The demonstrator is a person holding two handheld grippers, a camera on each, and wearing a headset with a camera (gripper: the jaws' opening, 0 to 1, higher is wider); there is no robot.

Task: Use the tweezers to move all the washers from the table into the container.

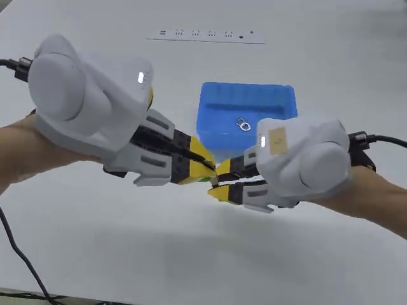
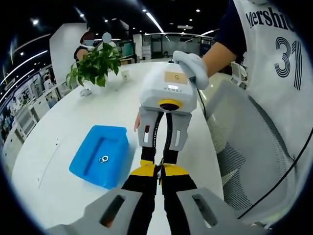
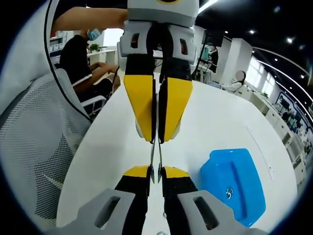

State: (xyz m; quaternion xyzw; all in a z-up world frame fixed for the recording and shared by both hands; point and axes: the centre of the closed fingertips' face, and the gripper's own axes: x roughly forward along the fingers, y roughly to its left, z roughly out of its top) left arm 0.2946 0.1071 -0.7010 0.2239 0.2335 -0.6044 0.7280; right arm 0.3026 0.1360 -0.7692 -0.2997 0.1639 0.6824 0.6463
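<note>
I work at a broad white table (image 1: 191,241), with a white power strip (image 1: 206,35) lying flat near its far edge. Beside me stands 1 white mesh office chair (image 2: 244,147). Down the table's length, a leafy potted plant (image 2: 95,63) sits in front of a white pillar (image 2: 66,46). The ceiling (image 3: 274,19) is dark, dotted with small round spotlights (image 2: 35,21) and crossed by a long bright light strip (image 2: 154,22).

Shallow blue container (image 1: 219,108) upright on white table (image 1: 318,38), two small metal washers (image 1: 243,124) lying together inside. Slim metal tweezers (image 3: 155,152), arms pressed together, held near its front wall.
</note>
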